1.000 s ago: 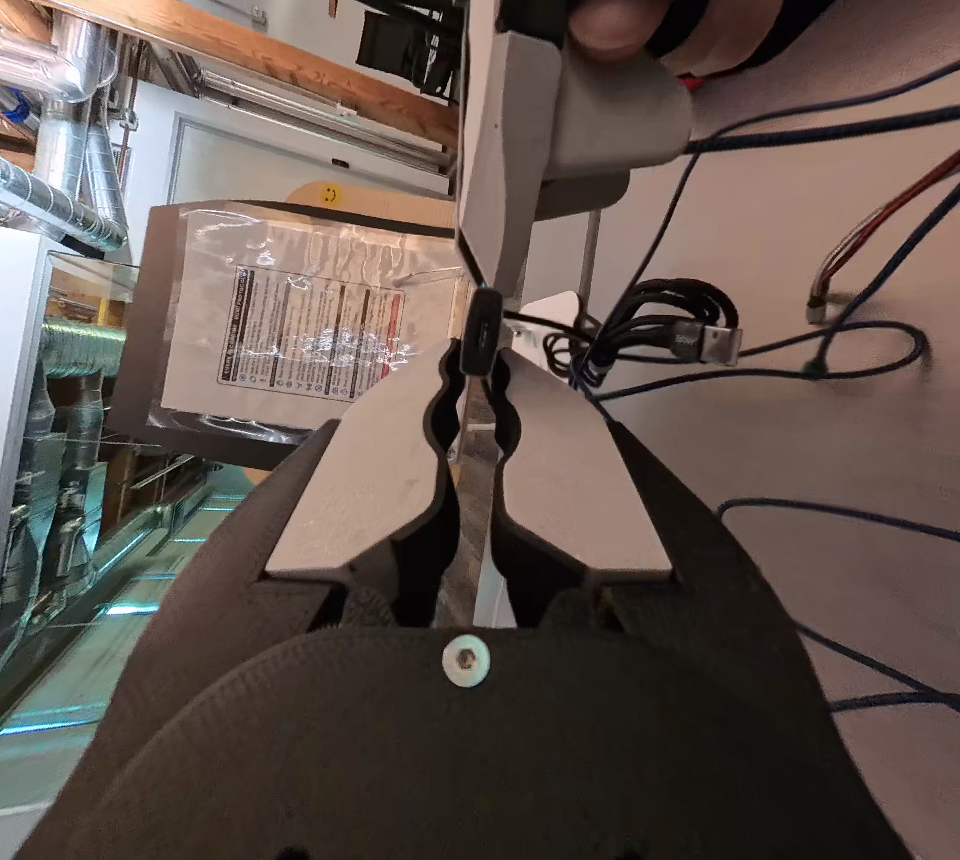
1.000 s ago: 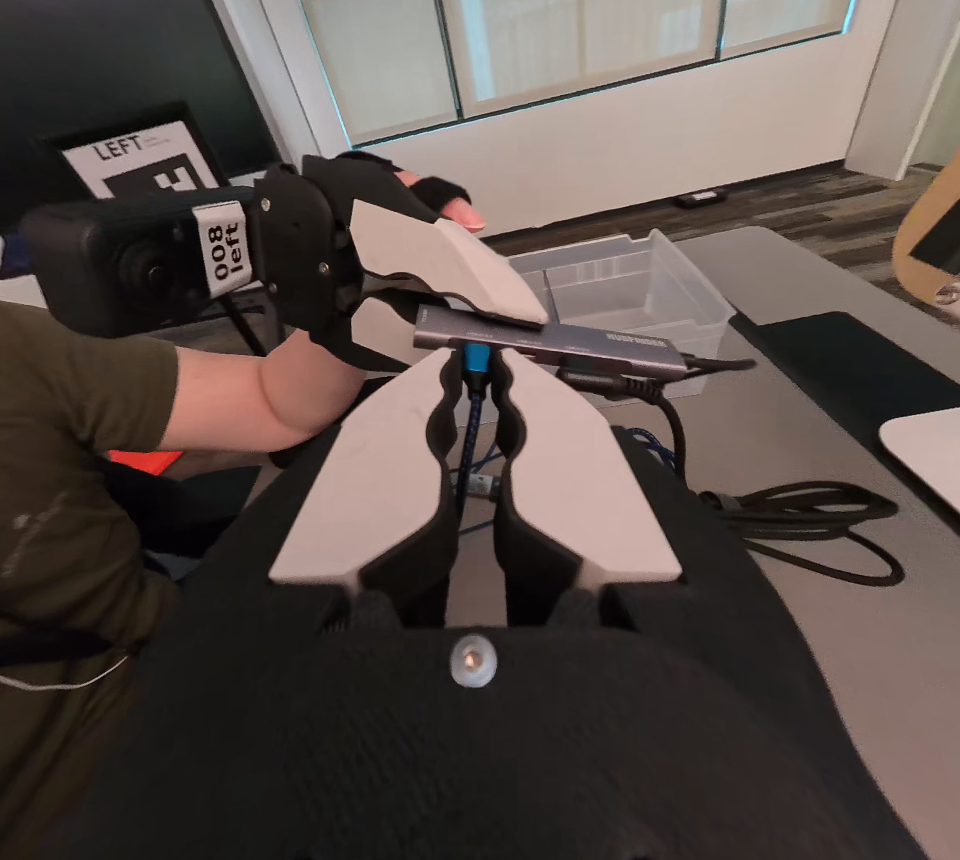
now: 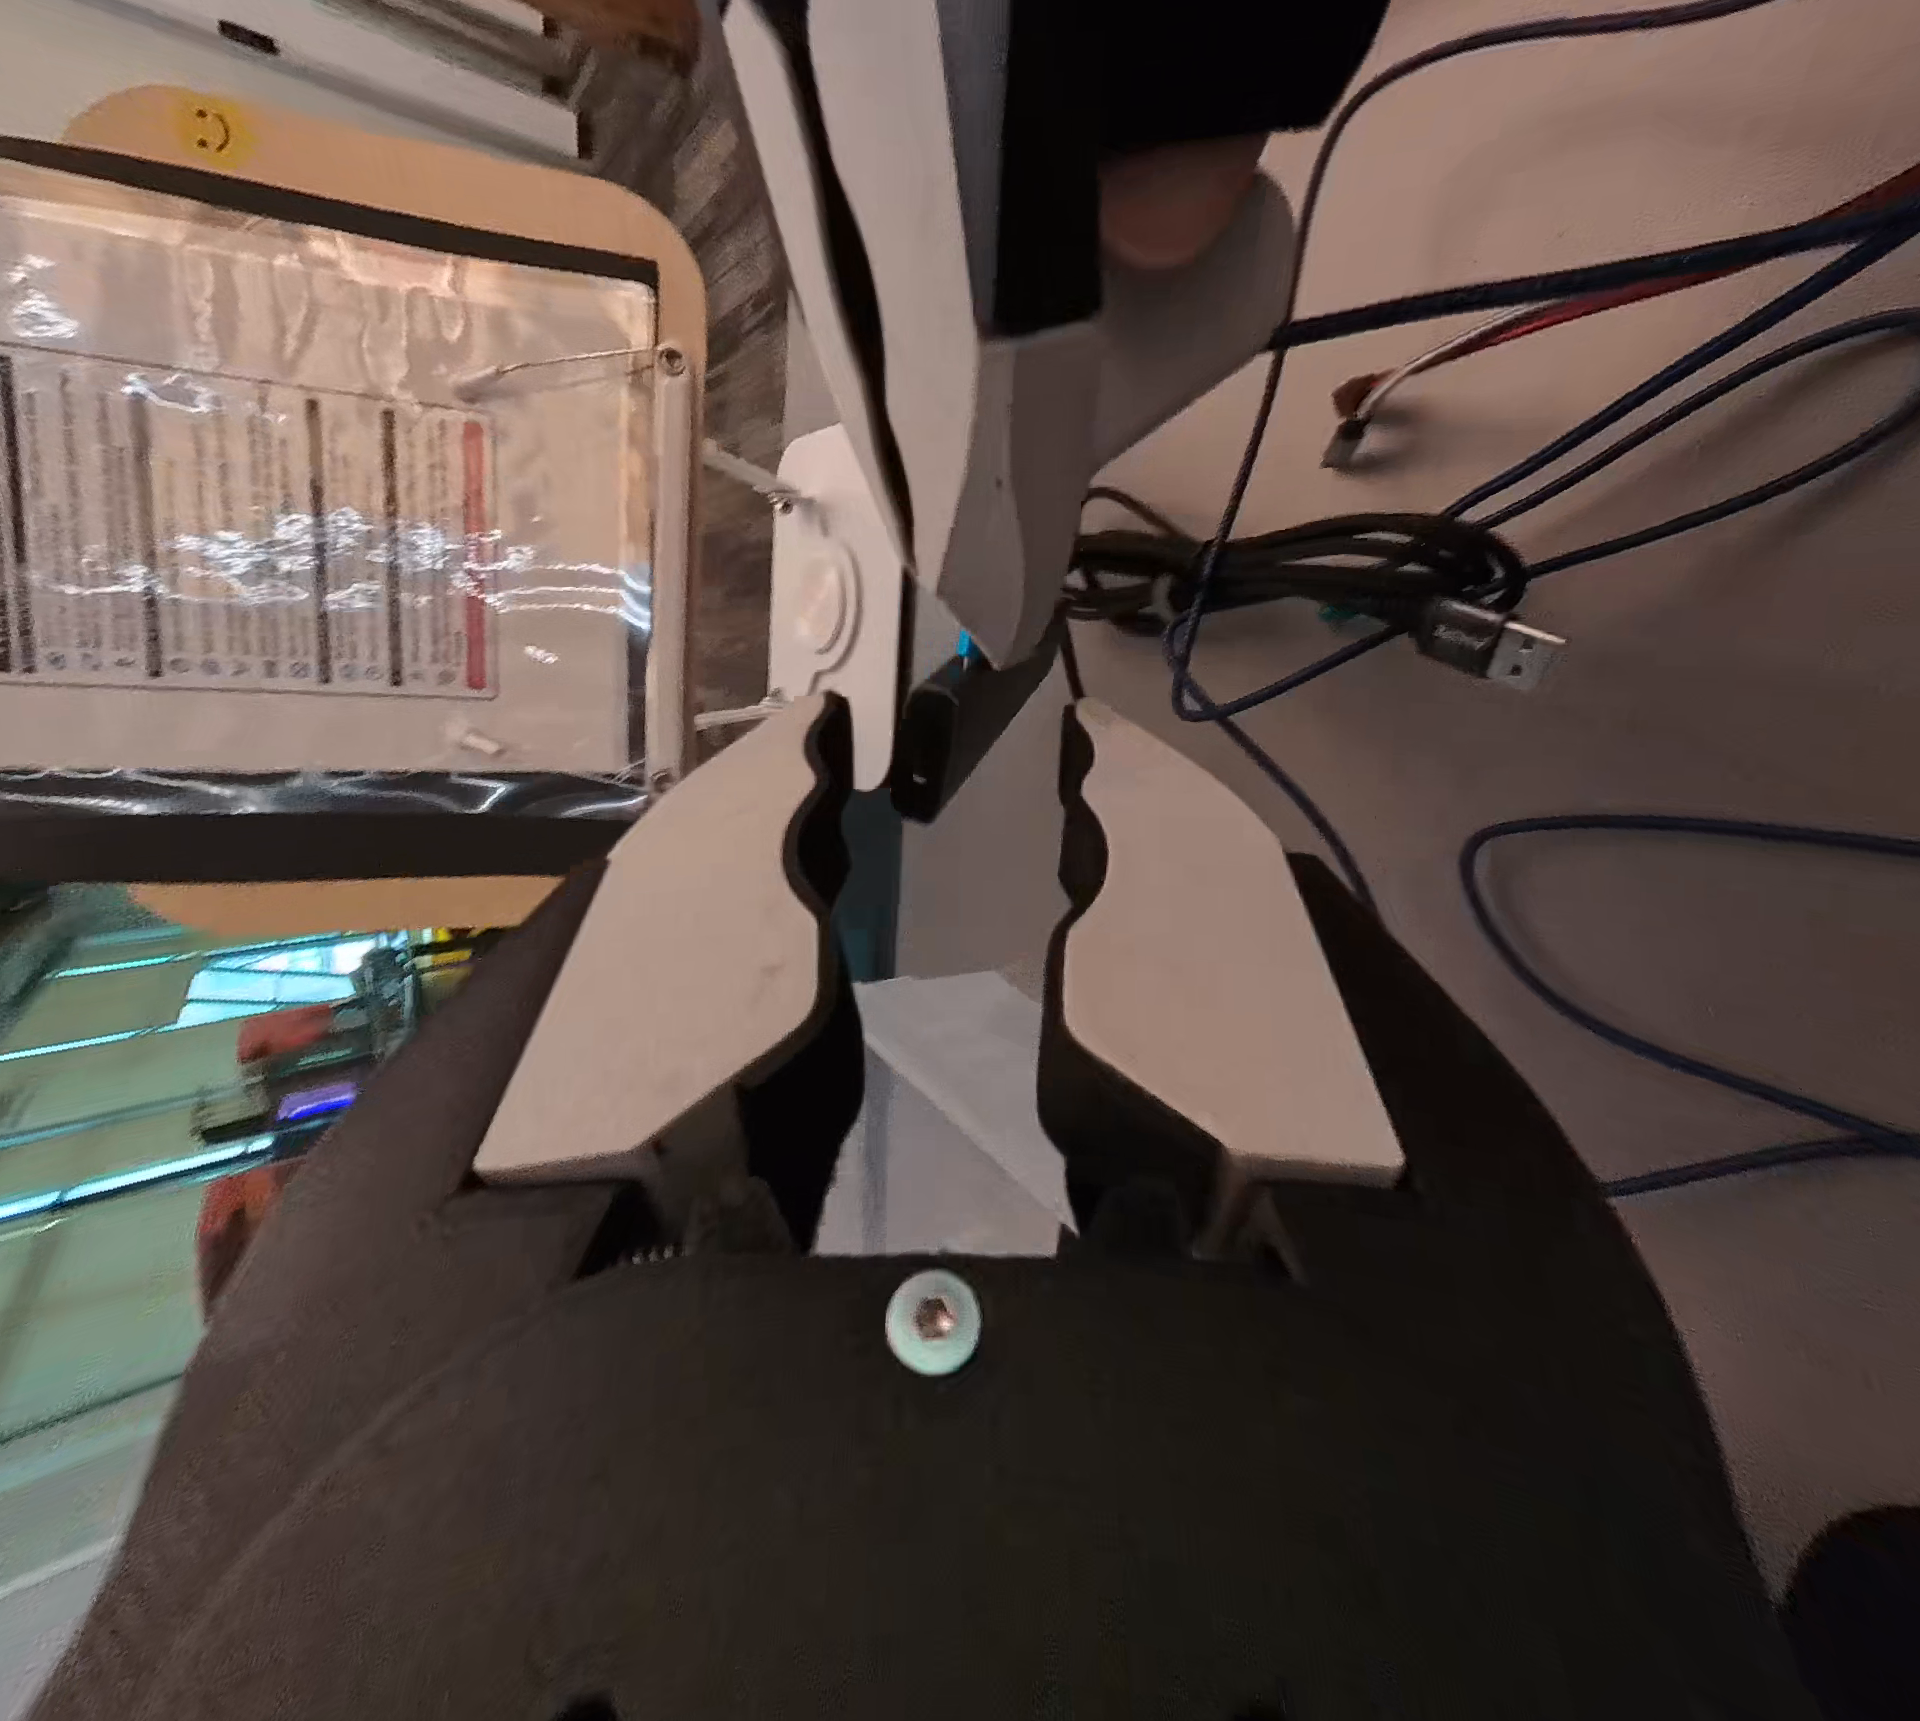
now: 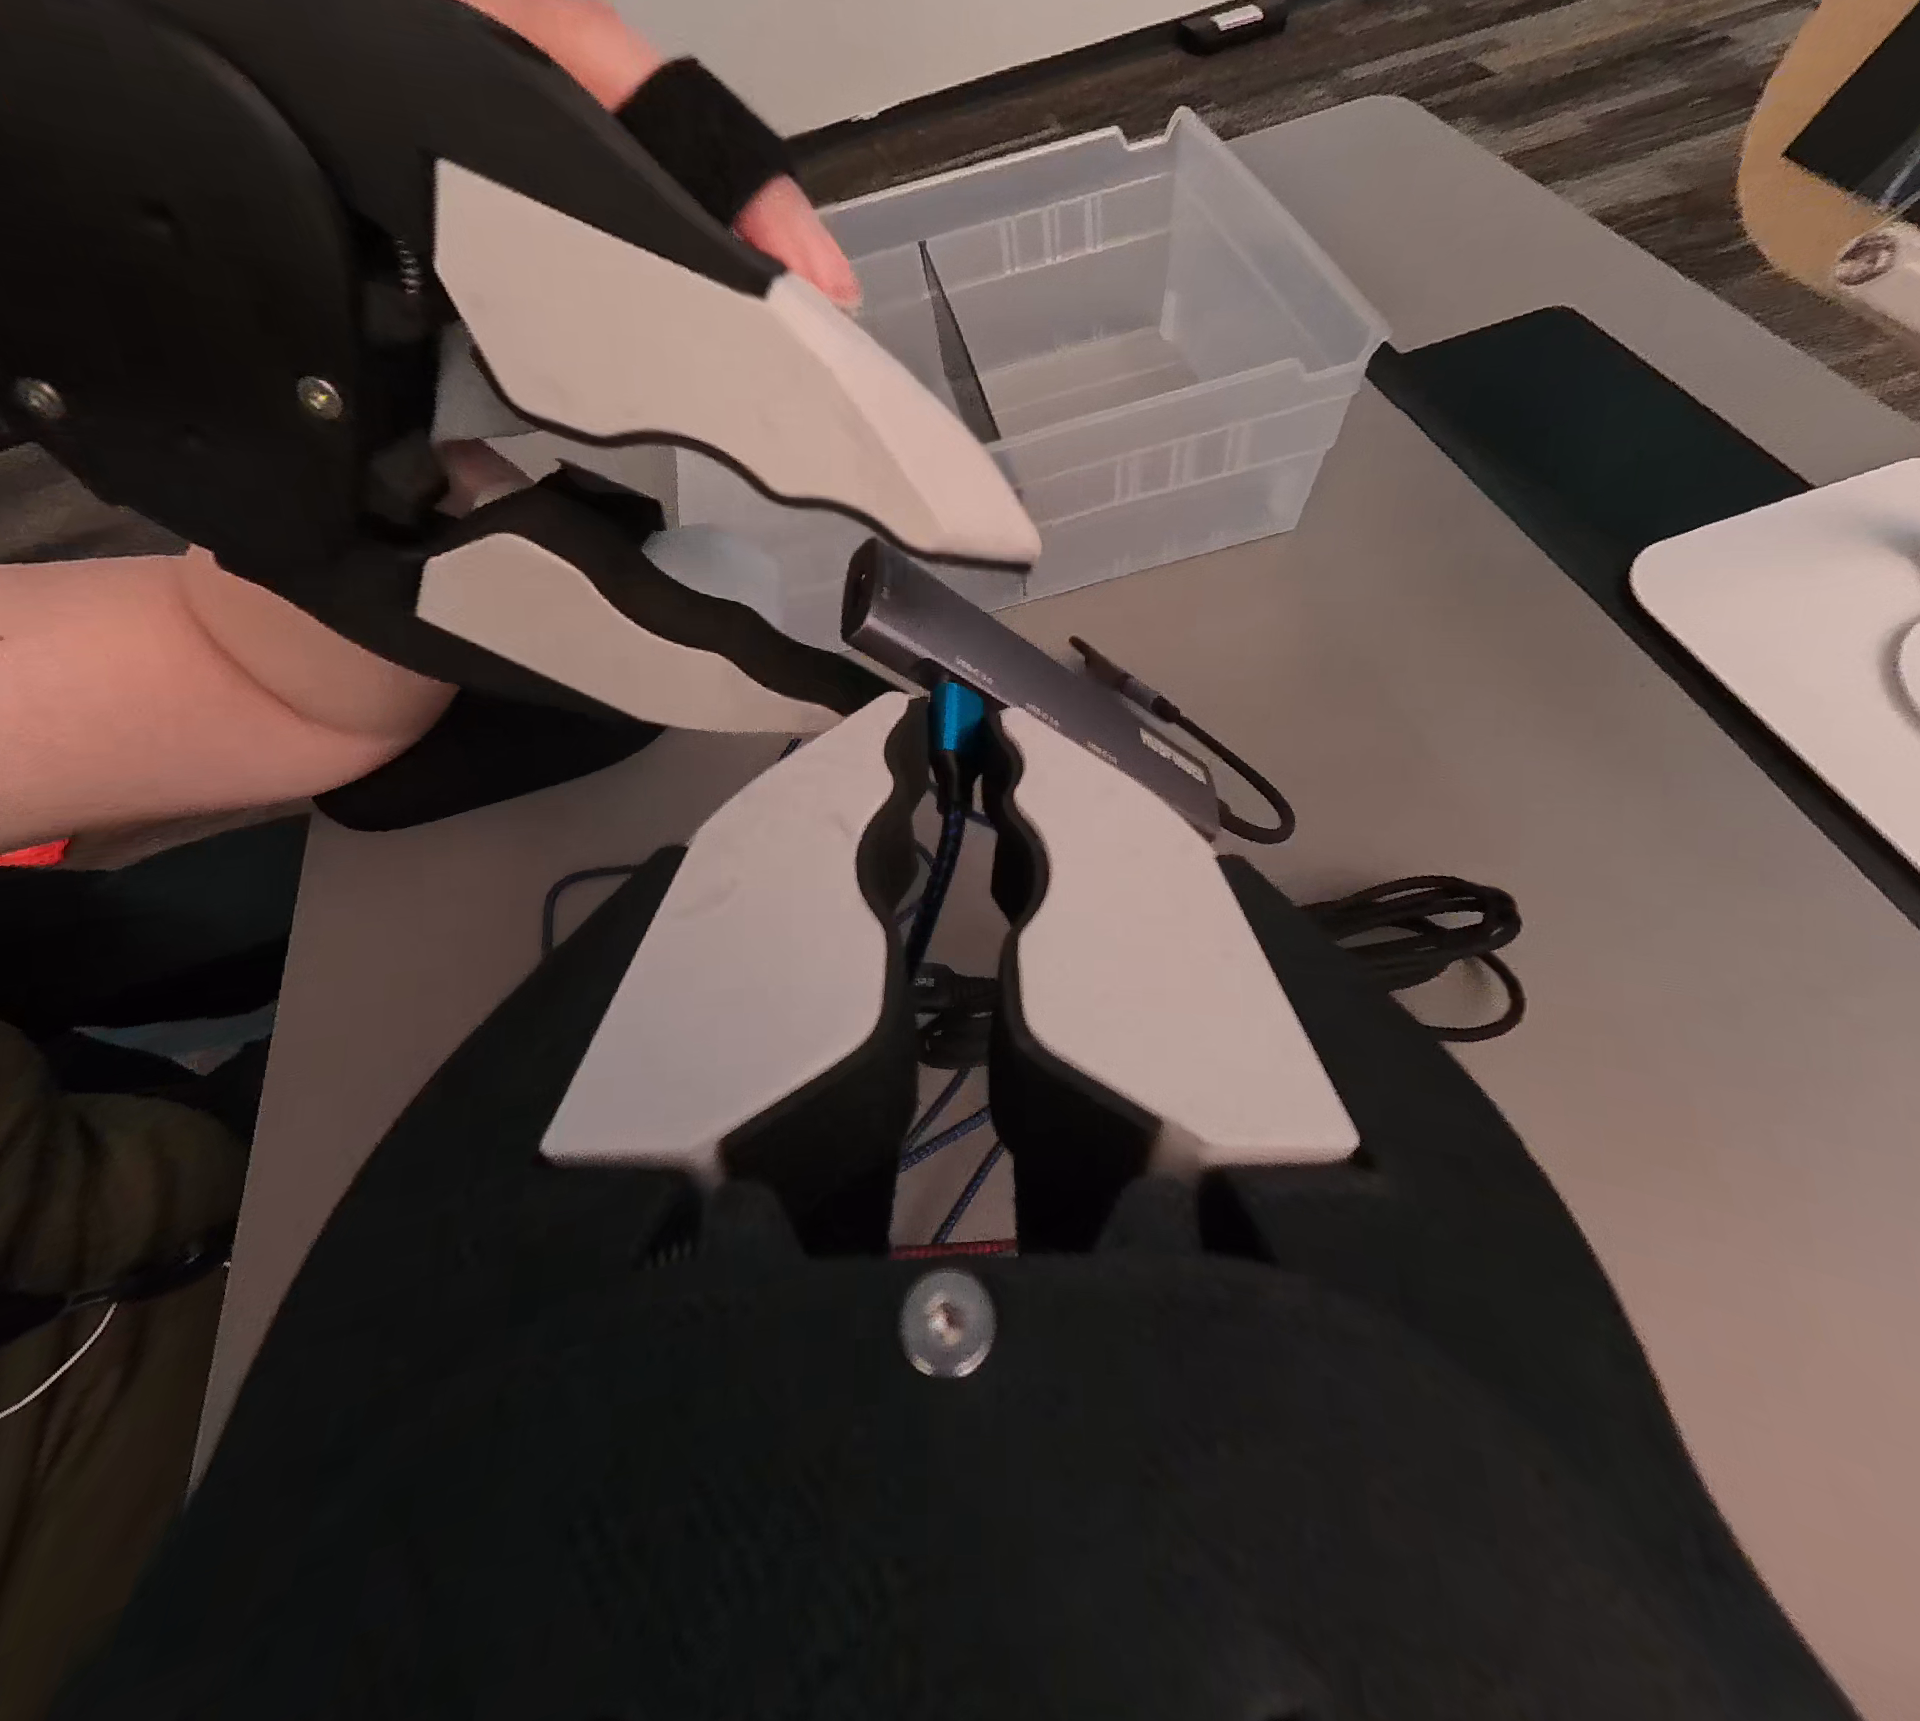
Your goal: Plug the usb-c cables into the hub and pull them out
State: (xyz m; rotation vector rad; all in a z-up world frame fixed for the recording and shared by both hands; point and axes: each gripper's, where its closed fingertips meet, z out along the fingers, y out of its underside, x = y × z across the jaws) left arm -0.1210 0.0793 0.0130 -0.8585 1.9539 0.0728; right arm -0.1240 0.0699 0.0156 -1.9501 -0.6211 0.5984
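Jaws apart on the left gripper (image 4: 935, 622), its tips around the USB hub's (image 4: 997, 674) end. Right gripper (image 4: 951, 741) clamps the blue USB-C plug (image 4: 951, 721) seated in the hub's side; hub runs back-left to front-right, airborne over the table (image 4: 1455, 840). Only the left wrist view shows a loose USB-A plug (image 3: 1496, 645) among cables.

Two close, opposed wrist views, sharing the hub (image 4: 1023, 703).
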